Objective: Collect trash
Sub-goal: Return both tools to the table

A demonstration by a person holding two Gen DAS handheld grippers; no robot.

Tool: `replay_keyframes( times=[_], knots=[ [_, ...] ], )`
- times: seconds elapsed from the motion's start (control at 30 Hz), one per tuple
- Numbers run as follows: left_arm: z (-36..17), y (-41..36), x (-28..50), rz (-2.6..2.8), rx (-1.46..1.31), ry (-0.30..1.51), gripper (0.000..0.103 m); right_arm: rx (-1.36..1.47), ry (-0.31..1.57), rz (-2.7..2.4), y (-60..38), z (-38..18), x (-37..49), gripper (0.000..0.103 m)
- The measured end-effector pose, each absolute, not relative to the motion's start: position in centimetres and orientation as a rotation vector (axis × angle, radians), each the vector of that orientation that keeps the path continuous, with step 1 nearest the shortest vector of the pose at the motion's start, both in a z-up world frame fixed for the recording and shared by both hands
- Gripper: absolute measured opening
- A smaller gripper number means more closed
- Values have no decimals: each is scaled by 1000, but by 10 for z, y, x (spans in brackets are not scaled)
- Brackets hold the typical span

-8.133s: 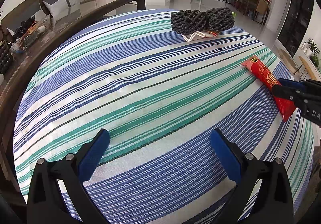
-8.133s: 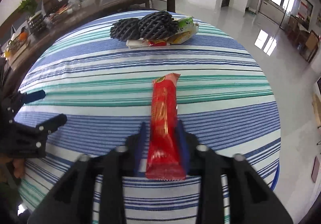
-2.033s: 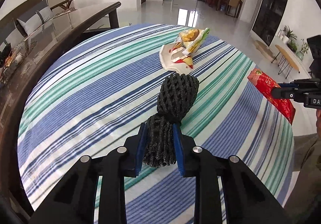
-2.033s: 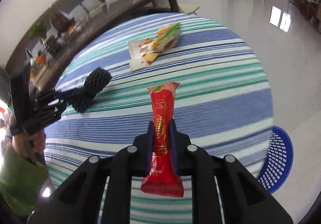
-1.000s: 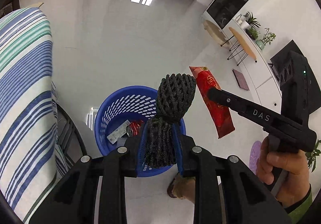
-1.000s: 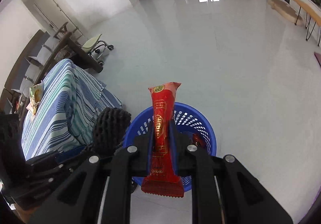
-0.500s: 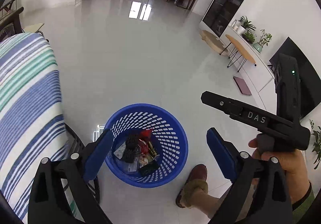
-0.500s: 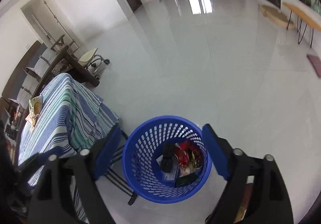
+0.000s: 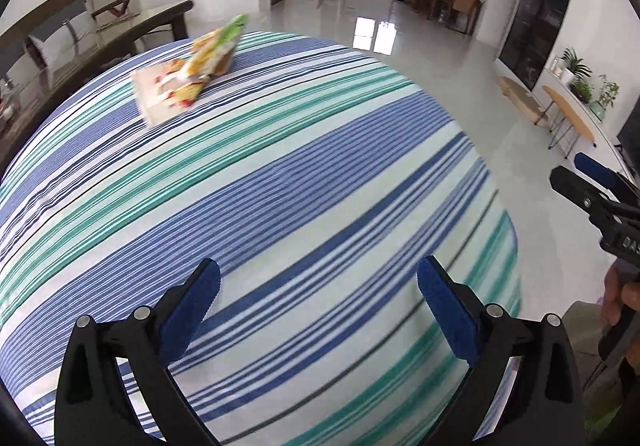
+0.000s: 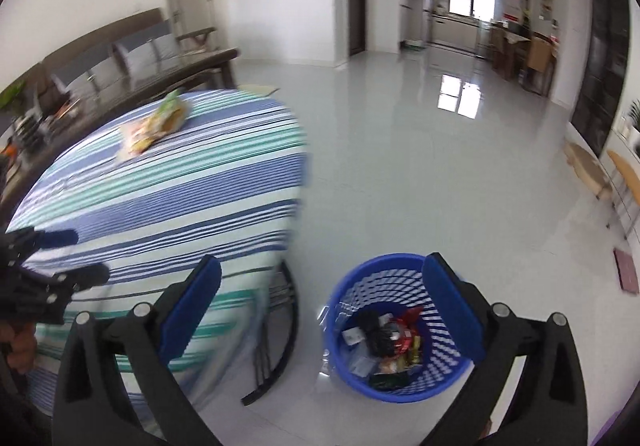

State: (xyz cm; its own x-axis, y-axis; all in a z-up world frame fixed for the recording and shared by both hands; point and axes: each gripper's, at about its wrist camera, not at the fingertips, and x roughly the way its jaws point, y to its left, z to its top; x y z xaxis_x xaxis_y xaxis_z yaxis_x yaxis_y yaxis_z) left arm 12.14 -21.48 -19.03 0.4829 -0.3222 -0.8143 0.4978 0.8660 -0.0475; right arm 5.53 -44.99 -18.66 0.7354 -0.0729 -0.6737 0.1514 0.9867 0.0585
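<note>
My left gripper [image 9: 318, 284] is open and empty over the striped tablecloth [image 9: 280, 174]. Far across the cloth lies a pile of snack wrappers [image 9: 192, 78], yellow, green and white. My right gripper [image 10: 322, 284] is also open and empty, above the floor beside the table. Below it stands the blue trash basket [image 10: 360, 286], holding the black foam net [image 10: 370, 328], the red wrapper [image 10: 404, 332] and other trash. The wrapper pile [image 10: 154, 126] shows at the table's far side in the right wrist view. The right gripper [image 9: 592, 182] appears at the right edge of the left wrist view.
A dark wooden table [image 9: 100, 46] with a bench and cushions stands behind the striped table. Black table legs [image 10: 280, 326] reach the floor near the basket. Glossy tiled floor [image 10: 440, 166] stretches toward a dining area. A low bench with plants [image 9: 572, 114] lines the right wall.
Both grippers opened and dropped the black net and the red wrapper into the basket. The left gripper then swung back over the table; the right gripper turned toward it.
</note>
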Motion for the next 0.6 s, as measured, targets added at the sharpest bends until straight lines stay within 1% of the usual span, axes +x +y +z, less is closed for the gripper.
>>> replay_keyframes(
  times=[0.13, 0.23, 0.37, 0.6],
  knots=[
    [-189, -168, 131, -406, 196, 951, 98, 58, 781, -14, -387, -189, 77, 98],
    [-189, -144, 139, -357, 238, 942, 98, 33, 800, 34, -359, -188, 95, 98],
    [-192, -123, 146, -338, 245, 944, 98, 52, 846, 61, -340, -196, 116, 98],
    [-194, -119, 152, -346, 247, 929, 99, 9, 897, 59, -338, -194, 136, 98]
  ],
)
